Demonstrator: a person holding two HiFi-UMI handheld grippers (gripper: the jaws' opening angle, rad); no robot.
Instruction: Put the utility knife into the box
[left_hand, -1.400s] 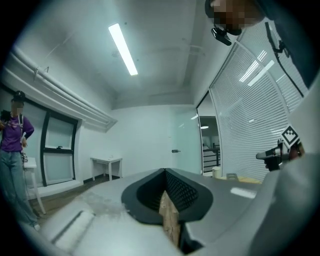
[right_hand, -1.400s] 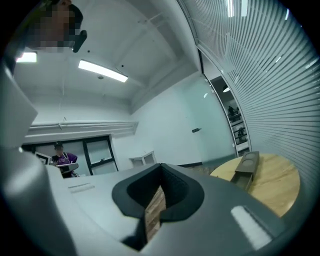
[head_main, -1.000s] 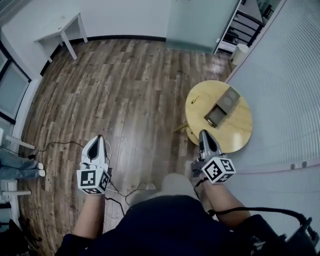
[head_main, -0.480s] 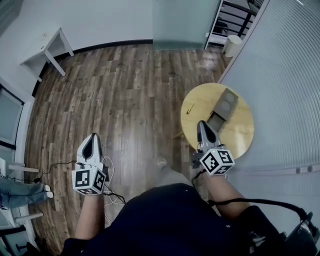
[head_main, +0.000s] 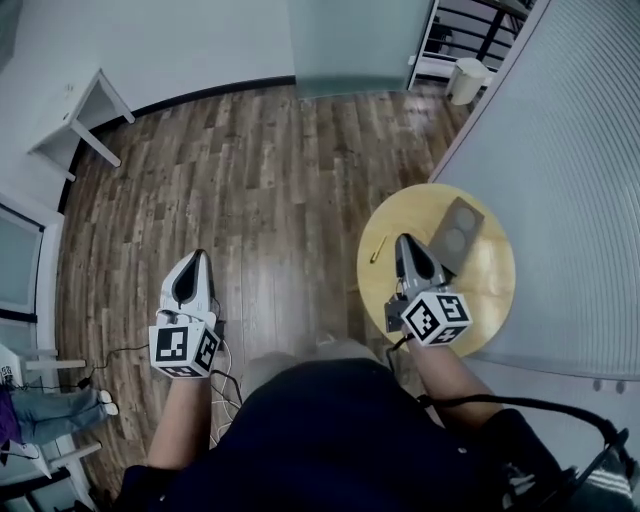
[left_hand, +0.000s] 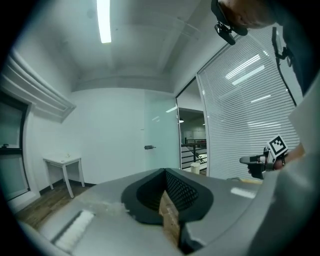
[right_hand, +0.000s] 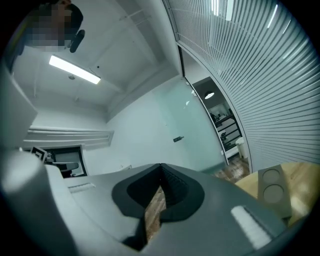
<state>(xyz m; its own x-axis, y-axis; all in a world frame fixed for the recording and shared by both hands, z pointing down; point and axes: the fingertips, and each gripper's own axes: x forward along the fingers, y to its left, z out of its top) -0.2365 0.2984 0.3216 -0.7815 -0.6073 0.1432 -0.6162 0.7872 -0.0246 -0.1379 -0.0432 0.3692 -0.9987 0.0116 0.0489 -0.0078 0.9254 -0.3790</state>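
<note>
On the round table, the knife is seen near the box, untouched. Left gripper and right gripper are closed, empty. Approach is judged underway; right jaws must be opened next.

Your left gripper and right gripper are grey, tapered shells, black-lined inside. Each bears a white cube printed with black square markers. You wear a dark navy top. A black cable runs beside your right arm.
</note>
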